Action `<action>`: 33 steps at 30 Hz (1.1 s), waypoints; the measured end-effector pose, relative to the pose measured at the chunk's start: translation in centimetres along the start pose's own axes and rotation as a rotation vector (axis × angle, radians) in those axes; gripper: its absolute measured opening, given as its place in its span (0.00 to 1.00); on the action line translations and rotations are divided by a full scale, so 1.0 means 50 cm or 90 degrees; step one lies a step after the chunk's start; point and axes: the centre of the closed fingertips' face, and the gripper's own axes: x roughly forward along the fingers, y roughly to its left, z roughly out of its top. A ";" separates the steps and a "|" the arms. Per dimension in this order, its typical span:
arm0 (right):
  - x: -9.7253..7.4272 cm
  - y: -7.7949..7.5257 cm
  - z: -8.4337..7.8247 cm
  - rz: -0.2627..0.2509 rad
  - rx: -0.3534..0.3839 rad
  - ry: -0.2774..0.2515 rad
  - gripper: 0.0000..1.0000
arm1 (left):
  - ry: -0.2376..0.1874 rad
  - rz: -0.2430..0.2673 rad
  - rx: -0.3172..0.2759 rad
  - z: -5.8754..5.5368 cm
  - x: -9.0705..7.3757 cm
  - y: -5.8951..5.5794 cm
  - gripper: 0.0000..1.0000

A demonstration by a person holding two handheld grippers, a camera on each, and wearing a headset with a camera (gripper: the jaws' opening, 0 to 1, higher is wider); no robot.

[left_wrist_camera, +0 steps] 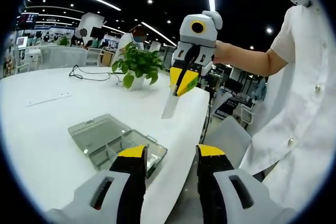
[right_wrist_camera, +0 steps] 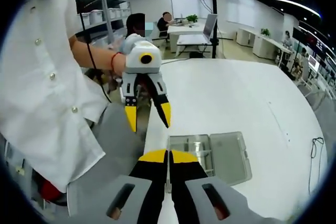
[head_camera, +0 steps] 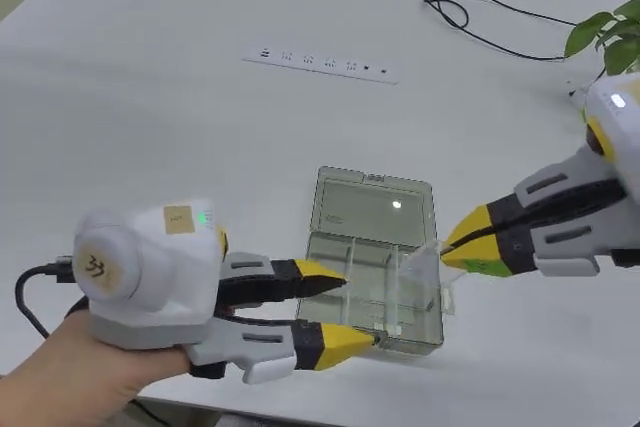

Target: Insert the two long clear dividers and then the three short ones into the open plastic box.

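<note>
Head view: the left gripper sits low at the near edge of the white tabletop, its jaws spread wide with nothing between them. Just past their yellow tips lies the open plastic box, lid flat behind it, some partitions standing inside. Over the box's right side a clear divider hangs tilted from the right gripper, whose jaws are pinched narrow on its edge. Far beyond both jaws lie a power strip, a black cable and a plant.
</note>
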 end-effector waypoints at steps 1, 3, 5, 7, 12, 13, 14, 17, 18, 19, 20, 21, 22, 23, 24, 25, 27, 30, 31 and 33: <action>0.008 -0.011 -0.005 -0.006 0.005 -0.001 0.02 | 0.001 0.004 -0.003 -0.002 -0.002 0.004 0.40; 0.022 -0.026 -0.014 -0.012 0.006 0.000 0.02 | 0.000 0.014 -0.012 -0.006 -0.007 0.013 0.44; 0.036 -0.039 -0.024 -0.015 0.005 0.004 0.02 | 0.001 0.022 -0.019 -0.011 -0.012 0.020 0.48; 0.050 -0.052 -0.034 -0.016 0.011 0.002 0.02 | 0.008 0.030 -0.019 -0.018 -0.014 0.026 0.51; 0.084 -0.077 -0.069 -0.017 0.020 0.003 0.02 | 0.010 0.047 -0.019 -0.026 -0.016 0.040 0.65; 0.089 -0.080 -0.073 -0.016 0.021 0.001 0.02 | 0.007 0.051 -0.016 -0.027 -0.017 0.043 0.67; 0.096 -0.085 -0.080 -0.015 0.021 0.000 0.02 | 0.006 0.053 -0.014 -0.028 -0.017 0.045 0.70; 0.112 -0.088 -0.093 -0.017 0.022 0.003 0.02 | 0.006 0.061 -0.023 -0.033 -0.017 0.053 0.76; 0.118 -0.092 -0.099 -0.018 0.023 0.003 0.02 | 0.000 0.064 -0.029 -0.032 -0.018 0.057 0.77; 0.120 -0.093 -0.101 -0.020 0.023 0.002 0.02 | -0.003 0.065 -0.035 -0.032 -0.018 0.058 0.78; 0.125 -0.096 -0.106 -0.022 0.027 0.002 0.02 | -0.004 0.067 -0.039 -0.032 -0.018 0.060 0.79; 0.133 -0.102 -0.118 -0.022 0.029 0.003 0.02 | -0.005 0.068 -0.038 -0.031 -0.018 0.060 0.80; 0.137 -0.104 -0.125 -0.020 0.033 0.004 0.02 | -0.006 0.068 -0.036 -0.031 -0.018 0.061 0.81; 0.138 -0.101 -0.122 -0.020 0.033 0.004 0.02 | -0.006 0.068 -0.038 -0.032 -0.018 0.061 0.81; 0.140 -0.101 -0.124 -0.019 0.034 0.003 0.02 | -0.006 0.068 -0.039 -0.032 -0.017 0.061 0.82; 0.142 -0.098 -0.122 -0.017 0.036 0.004 0.02 | -0.006 0.068 -0.038 -0.032 -0.017 0.062 0.83; 0.145 -0.095 -0.122 -0.017 0.030 0.006 0.02 | -0.004 0.069 -0.040 -0.033 -0.017 0.062 0.84; 0.147 -0.095 -0.123 -0.017 0.026 0.005 0.02 | -0.004 0.070 -0.041 -0.032 -0.016 0.064 0.86; 0.147 -0.102 -0.129 -0.016 0.025 0.007 0.02 | -0.003 0.070 -0.042 -0.033 -0.016 0.063 0.86; 0.148 -0.099 -0.129 -0.013 0.027 0.009 0.02 | -0.003 0.068 -0.042 -0.033 -0.014 0.061 0.86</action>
